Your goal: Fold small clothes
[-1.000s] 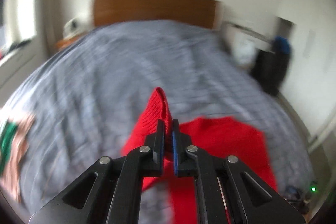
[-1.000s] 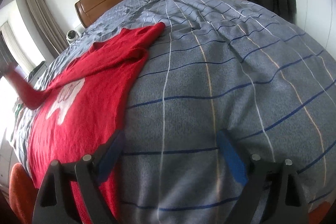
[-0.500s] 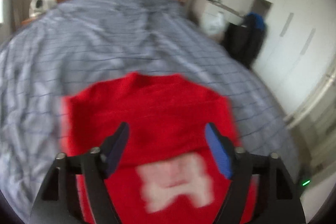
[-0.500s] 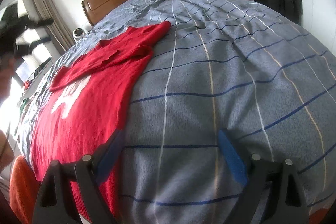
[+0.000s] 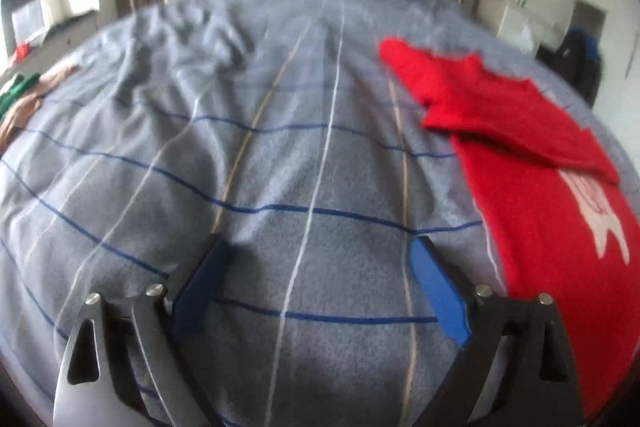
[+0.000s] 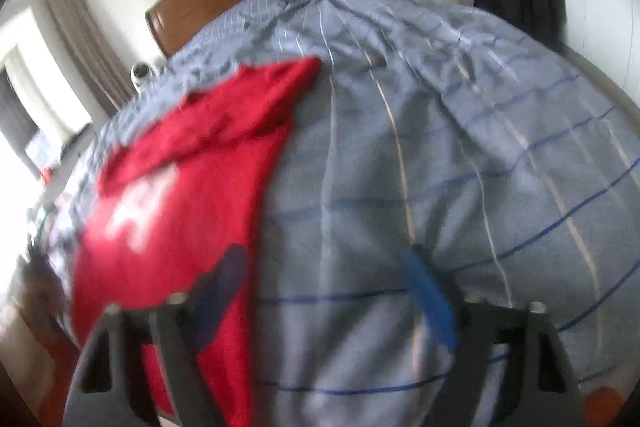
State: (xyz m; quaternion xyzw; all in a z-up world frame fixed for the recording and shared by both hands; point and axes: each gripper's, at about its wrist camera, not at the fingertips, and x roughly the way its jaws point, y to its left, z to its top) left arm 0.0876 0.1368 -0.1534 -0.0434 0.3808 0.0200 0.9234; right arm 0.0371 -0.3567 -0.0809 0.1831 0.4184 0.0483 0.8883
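Right now the red sweater point(image 6: 188, 187) lies long-ways up the bed point(image 6: 460, 155) between both empty grippers, with the closing right gripper point(image 6: 324, 291) nearest, its left finger over the edge, and the opening left gripper point(image 5: 316, 287) over bare blanket beside it.
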